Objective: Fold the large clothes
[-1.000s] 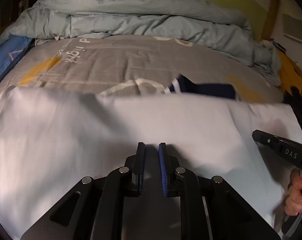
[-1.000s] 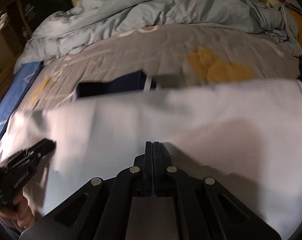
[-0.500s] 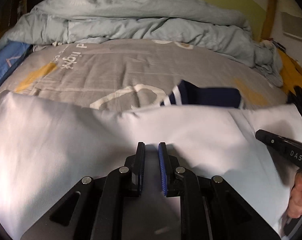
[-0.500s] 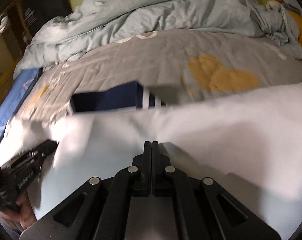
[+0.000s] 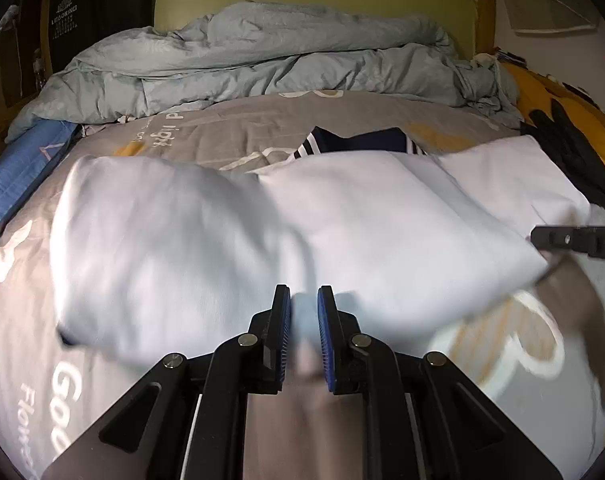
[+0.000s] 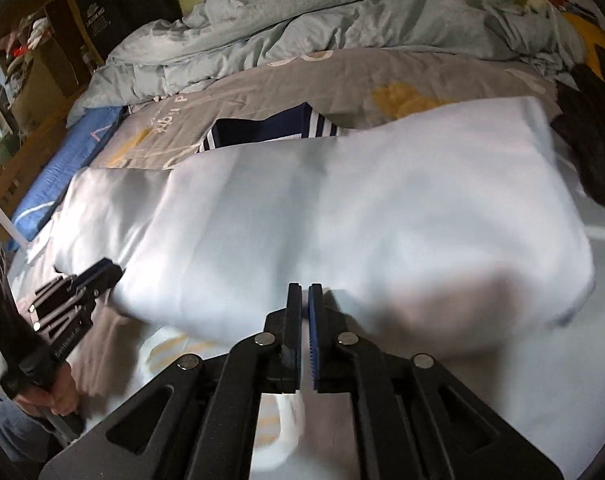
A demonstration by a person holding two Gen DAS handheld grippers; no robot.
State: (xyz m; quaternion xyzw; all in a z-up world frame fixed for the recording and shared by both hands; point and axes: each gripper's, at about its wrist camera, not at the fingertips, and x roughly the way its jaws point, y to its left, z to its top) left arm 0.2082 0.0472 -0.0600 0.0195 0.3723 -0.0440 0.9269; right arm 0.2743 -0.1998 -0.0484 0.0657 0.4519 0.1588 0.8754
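Two hand-held grippers pinch the near edge of the white garment (image 5: 286, 236) lying across the bed (image 5: 262, 132): left hand-held gripper (image 5: 304, 300) slightly parted around fabric, right hand-held gripper (image 6: 305, 296) nearly closed on it.

One white garment (image 5: 286, 232) spread across one bed (image 5: 230, 136). One navy striped collar (image 5: 362, 145) peeking from behind. One rumpled grey-blue duvet (image 5: 262, 64) heaped at the far end. One blue mat (image 5: 18, 176) along the edge. One black item (image 5: 570, 152) beside one yellow one (image 5: 542, 92). Two tools: left (image 5: 304, 308), right (image 6: 305, 300).
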